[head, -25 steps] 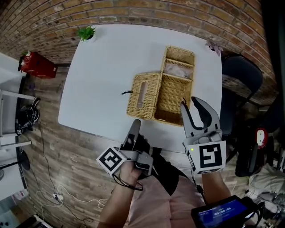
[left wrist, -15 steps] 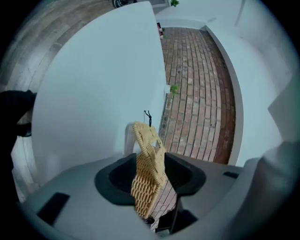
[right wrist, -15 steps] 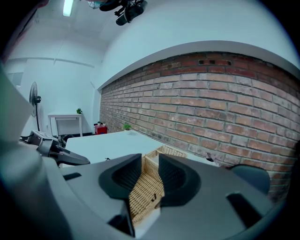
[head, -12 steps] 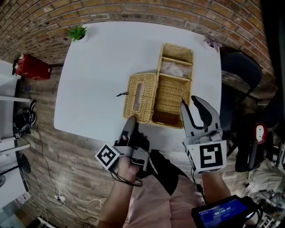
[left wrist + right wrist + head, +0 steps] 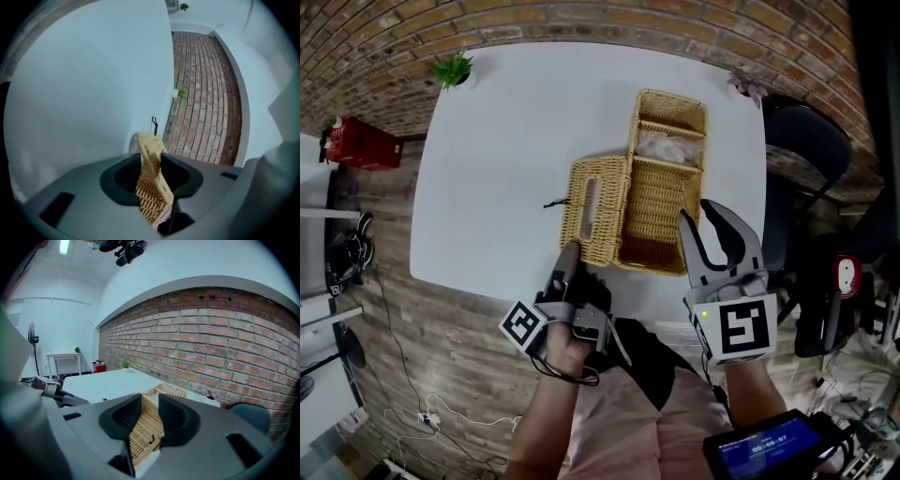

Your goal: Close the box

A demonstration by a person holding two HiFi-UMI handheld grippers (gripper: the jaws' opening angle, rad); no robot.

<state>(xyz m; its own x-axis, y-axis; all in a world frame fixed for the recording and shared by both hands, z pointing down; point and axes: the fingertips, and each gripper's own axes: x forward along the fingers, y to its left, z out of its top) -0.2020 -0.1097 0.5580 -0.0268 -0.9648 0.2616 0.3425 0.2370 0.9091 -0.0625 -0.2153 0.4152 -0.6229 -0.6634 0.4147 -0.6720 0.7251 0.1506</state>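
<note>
**Left jaws on the lid, swing not yet begun**

The box [image 5: 656, 211] stands open near the right side of the table [image 5: 516, 141], its long axis running away from the person. Its lid [image 5: 598, 211] lies folded out flat to the left, hinged along the box's left wall, slot side up, with a black loop [image 5: 555, 202] on its outer edge.

The left gripper [image 5: 569, 255] is at the lid's near edge. In the left gripper view the woven panel runs edge-on between the jaws, which have just been closing and look pressed on it from both sides. The right gripper [image 5: 705, 220] sits at the box's near right corner with jaws apart. The box shows in the gap, but I cannot tell whether a jaw touches the wall.

The step in hand looks like taking hold of the lid; closing proper has not started, since the lid is flat on the table.

The next move calls for lifting the lid's free edge and swinging it over the hinge, up and to the right, until it lands on the rim. The right gripper likely needs to steady the box, then clear the rim before the lid comes down.
</note>
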